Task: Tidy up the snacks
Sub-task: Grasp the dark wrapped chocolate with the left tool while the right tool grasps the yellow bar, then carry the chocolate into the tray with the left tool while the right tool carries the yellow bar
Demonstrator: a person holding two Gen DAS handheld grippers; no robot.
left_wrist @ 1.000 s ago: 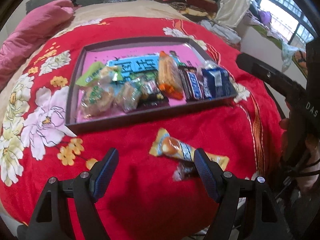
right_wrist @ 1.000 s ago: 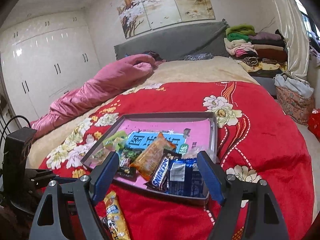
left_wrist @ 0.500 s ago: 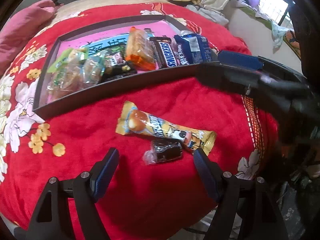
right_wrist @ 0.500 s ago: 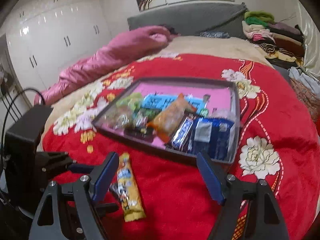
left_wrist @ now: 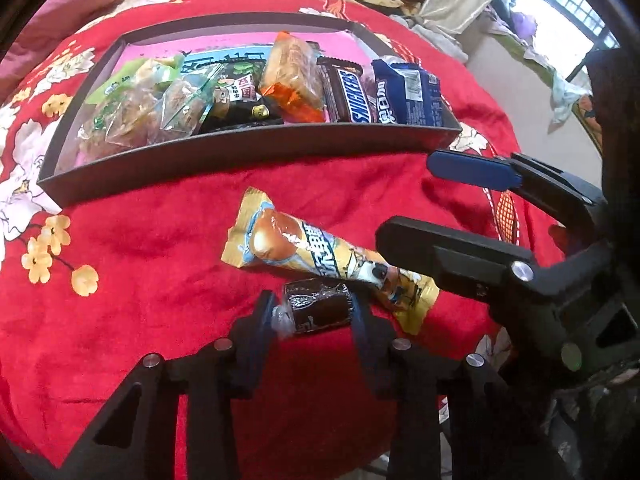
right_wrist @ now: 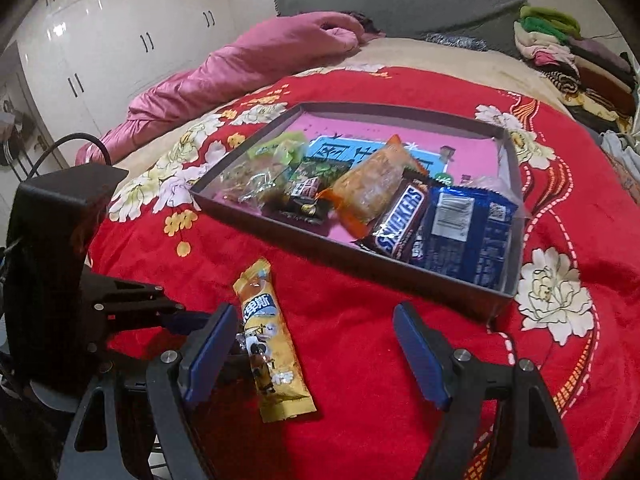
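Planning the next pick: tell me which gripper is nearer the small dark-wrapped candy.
Left. The left gripper has just closed on the dark-wrapped candy; the right gripper hangs open above the yellow snack bar beside it.

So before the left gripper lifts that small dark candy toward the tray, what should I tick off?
1. Left gripper on the dark candy: ok. Its jaws have just been closing, and the candy sits between the pads.
2. Grip firm enough to lift: cannot tell.
3. Candy free of the yellow snack bar: not ok. The bar's lower edge touches or overlaps the candy.
4. Right gripper out of the way: not ok. It is open and empty, with one finger over the bar's end, close beside the candy.
5. Room in the tray: ok. Bare pink floor shows behind the snacks.
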